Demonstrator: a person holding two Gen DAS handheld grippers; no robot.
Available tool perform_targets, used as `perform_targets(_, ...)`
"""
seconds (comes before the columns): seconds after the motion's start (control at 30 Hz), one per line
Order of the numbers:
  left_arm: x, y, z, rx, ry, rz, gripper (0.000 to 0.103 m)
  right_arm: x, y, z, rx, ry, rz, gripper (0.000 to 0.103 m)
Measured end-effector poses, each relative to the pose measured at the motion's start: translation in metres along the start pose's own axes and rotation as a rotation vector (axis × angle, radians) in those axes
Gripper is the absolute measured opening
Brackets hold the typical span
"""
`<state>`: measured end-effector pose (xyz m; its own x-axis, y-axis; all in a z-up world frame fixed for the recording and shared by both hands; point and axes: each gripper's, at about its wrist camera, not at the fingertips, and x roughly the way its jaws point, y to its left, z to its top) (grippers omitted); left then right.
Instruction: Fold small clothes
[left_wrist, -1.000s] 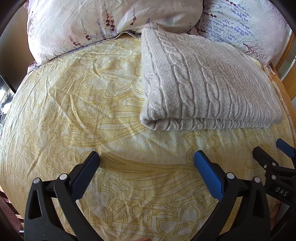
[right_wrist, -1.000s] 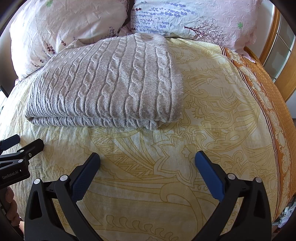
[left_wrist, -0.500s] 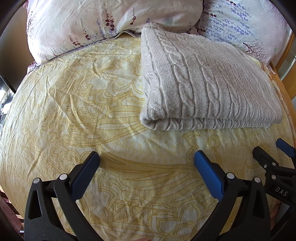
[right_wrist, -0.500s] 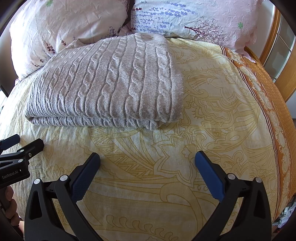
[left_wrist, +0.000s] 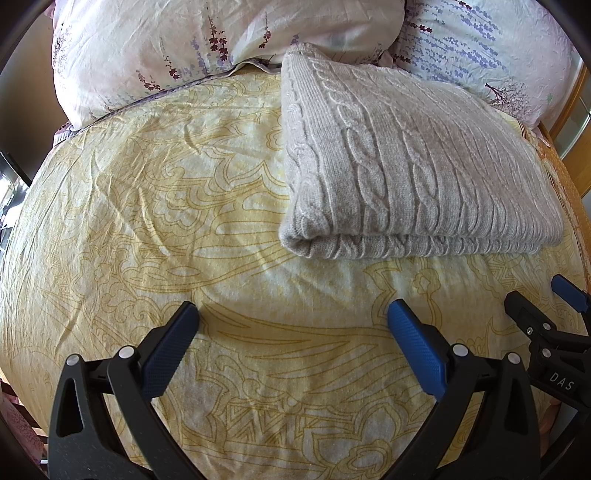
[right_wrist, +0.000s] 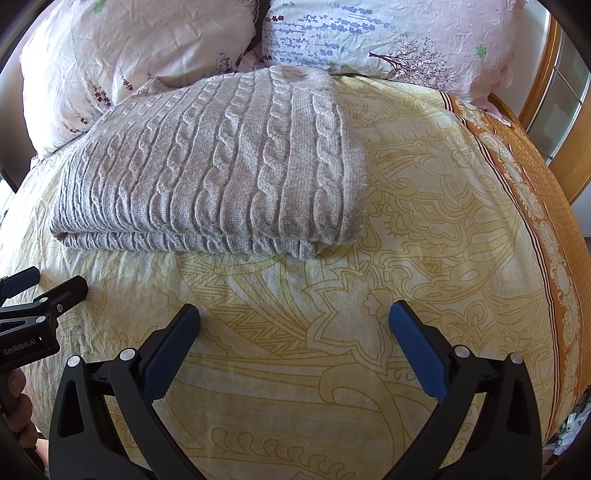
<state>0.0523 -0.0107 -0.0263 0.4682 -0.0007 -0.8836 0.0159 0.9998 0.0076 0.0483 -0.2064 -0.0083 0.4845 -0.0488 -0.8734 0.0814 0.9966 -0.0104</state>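
Observation:
A grey cable-knit sweater (left_wrist: 406, 173) lies folded in a flat rectangle on the yellow patterned bed cover (left_wrist: 166, 221), its thick folded edge facing me. It also shows in the right wrist view (right_wrist: 221, 166). My left gripper (left_wrist: 293, 315) is open and empty, hovering over the cover in front of the sweater's left corner. My right gripper (right_wrist: 294, 315) is open and empty, in front of the sweater's right corner. Each gripper shows at the edge of the other's view, the right one (left_wrist: 543, 302) and the left one (right_wrist: 44, 284).
Two floral pillows (left_wrist: 221, 40) (right_wrist: 388, 40) lie behind the sweater at the head of the bed. An orange border of the cover (right_wrist: 535, 206) runs along the right side, with a wooden frame (right_wrist: 543, 66) beyond it.

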Motion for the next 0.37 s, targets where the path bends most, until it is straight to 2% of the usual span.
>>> perform_targets(0.37,0.0010,0.0004,-0.0002,0.003,0.002,-0.001,0.101,-0.0001,-0.0001,0.0002,-0.001,0.000,0.000,0.102)
